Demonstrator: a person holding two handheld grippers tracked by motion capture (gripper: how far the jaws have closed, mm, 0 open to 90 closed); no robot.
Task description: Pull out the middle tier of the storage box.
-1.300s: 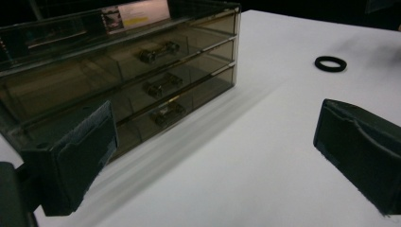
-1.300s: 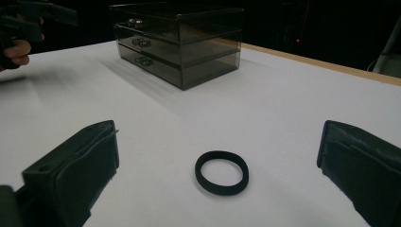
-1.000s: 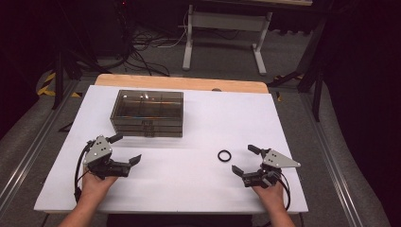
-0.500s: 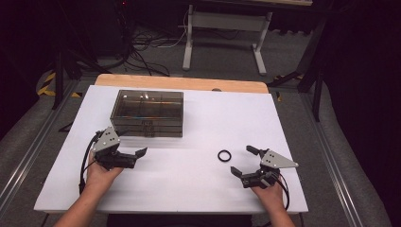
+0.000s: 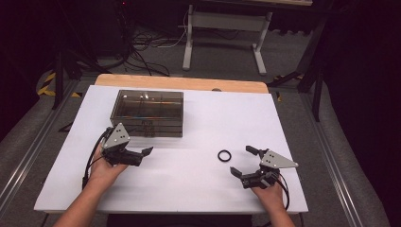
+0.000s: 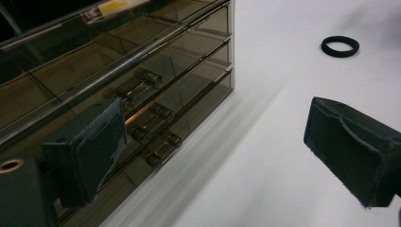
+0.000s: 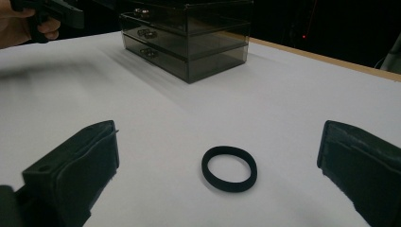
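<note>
The left gripper (image 5: 142, 144) hangs over the white table (image 5: 198, 189) just in front of the smoked drawer box (image 5: 147, 112), jaws spread and grasping nothing. The high view shows it near the box's near left corner; the left gripper view adds what that angle hides: three stacked drawer fronts, each with a small pair of knobs (image 6: 158, 153), and one pad (image 6: 92, 149) close to the lowest drawer, though whether it touches cannot be told. The right gripper (image 5: 246, 161) sits at the near right of the table, also spread and empty. The black ring (image 5: 224, 155) lies flat on the table just left of it, well apart from the box. The right gripper view shows the ring (image 7: 229, 168) between its two pads, a little beyond them and touching neither, with the box (image 7: 189, 40) far off and the other hand (image 7: 26, 26) at the far left
</note>
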